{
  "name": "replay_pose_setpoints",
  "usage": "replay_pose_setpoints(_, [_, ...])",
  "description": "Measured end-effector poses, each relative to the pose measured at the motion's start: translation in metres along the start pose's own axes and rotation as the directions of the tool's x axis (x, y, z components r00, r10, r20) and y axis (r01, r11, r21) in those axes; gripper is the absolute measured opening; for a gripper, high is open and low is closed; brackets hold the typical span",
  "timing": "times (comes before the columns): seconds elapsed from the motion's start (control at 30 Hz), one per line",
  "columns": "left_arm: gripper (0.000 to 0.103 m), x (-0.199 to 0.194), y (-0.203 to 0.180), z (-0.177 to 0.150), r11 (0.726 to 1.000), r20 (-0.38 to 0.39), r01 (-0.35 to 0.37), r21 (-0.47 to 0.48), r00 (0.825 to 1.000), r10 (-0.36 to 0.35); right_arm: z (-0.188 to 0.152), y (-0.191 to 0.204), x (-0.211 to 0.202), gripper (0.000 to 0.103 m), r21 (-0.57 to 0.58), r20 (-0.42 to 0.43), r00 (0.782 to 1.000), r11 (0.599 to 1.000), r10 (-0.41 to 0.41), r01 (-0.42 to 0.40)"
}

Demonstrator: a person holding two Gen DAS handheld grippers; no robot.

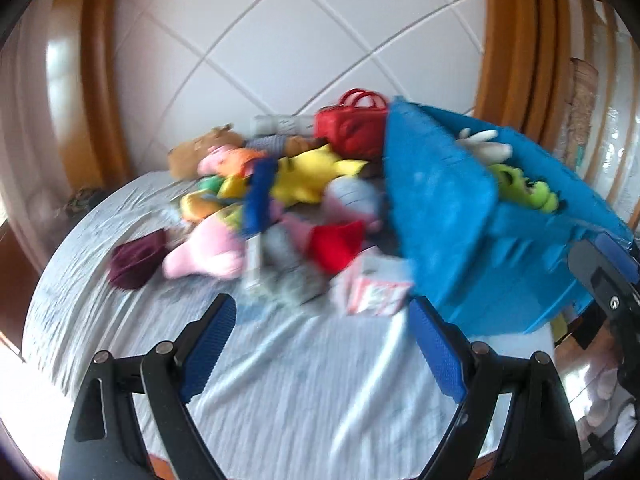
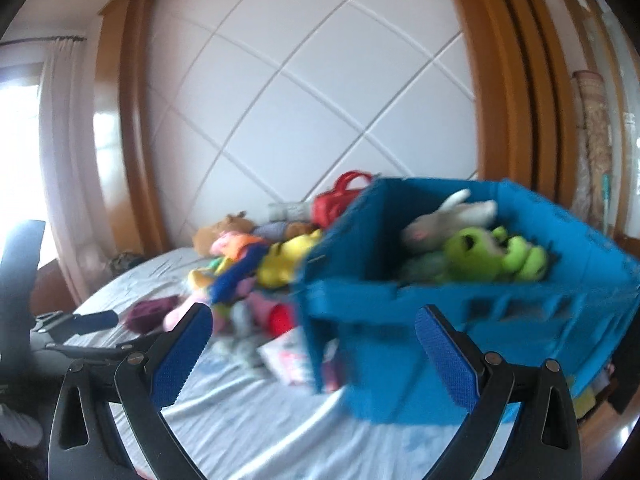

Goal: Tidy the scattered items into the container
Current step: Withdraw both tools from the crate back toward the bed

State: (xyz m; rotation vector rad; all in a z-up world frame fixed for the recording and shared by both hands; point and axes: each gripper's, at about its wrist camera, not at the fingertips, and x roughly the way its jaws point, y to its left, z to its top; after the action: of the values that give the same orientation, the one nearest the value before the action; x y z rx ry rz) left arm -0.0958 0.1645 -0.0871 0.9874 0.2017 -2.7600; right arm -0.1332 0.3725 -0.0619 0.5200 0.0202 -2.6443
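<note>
Left wrist view: the left gripper [image 1: 322, 340] hangs with jaws spread, nothing between them, above the pale sheet [image 1: 280, 392]. The toy pile [image 1: 280, 196] lies just beyond, its spread running near-left to far-right, and the blue crate [image 1: 480, 232] stands right of it. Right wrist view: the right gripper [image 2: 314, 348] is also released and empty, facing the crate's near corner, toys to its left. The left looks better placed for the pile. Behind, a white quilted headboard [image 2: 320, 92] in a wood frame.

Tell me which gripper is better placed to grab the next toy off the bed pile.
Probably the left gripper: it is open and empty and faces the toy pile directly. The right gripper, also open and empty, faces mostly the blue crate.
</note>
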Motion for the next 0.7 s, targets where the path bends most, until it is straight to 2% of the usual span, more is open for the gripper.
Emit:
replay_pose_setpoints(0.17, [0.089, -0.007, 0.064, -0.022, 0.999, -0.034, -0.016, -0.034, 0.999, 0.015, -0.021, 0.056, 0.003, 0.103, 0.002, -0.023, 0.999, 1.000, 0.022, -0.022])
replay_pose_setpoints(0.23, [0.089, -0.009, 0.085, -0.030, 0.999, -0.044, -0.022, -0.043, 0.999, 0.020, -0.029, 0.074, 0.006, 0.103, 0.014, -0.051, 0.997, 0.999, 0.049, -0.049])
replay_pose_setpoints(0.33, [0.089, -0.009, 0.112, -0.040, 0.997, -0.069, -0.030, -0.070, 0.997, 0.025, -0.040, 0.102, 0.014, 0.103, -0.018, -0.115, 0.992, 0.999, 0.048, -0.051])
replay_pose_setpoints(0.57, [0.089, -0.001, 0.156, -0.048, 0.988, -0.084, -0.048, -0.146, 0.996, 0.036, -0.046, 0.128, 0.044, 0.103, -0.018, -0.204, 0.976, 0.996, 0.079, -0.084])
replay_pose_setpoints(0.7, [0.089, 0.010, 0.182, -0.045, 0.978, -0.099, -0.103, -0.181, 0.991, 0.086, -0.045, 0.138, 0.069, 0.103, -0.025, -0.221, 0.969, 0.993, 0.110, -0.118])
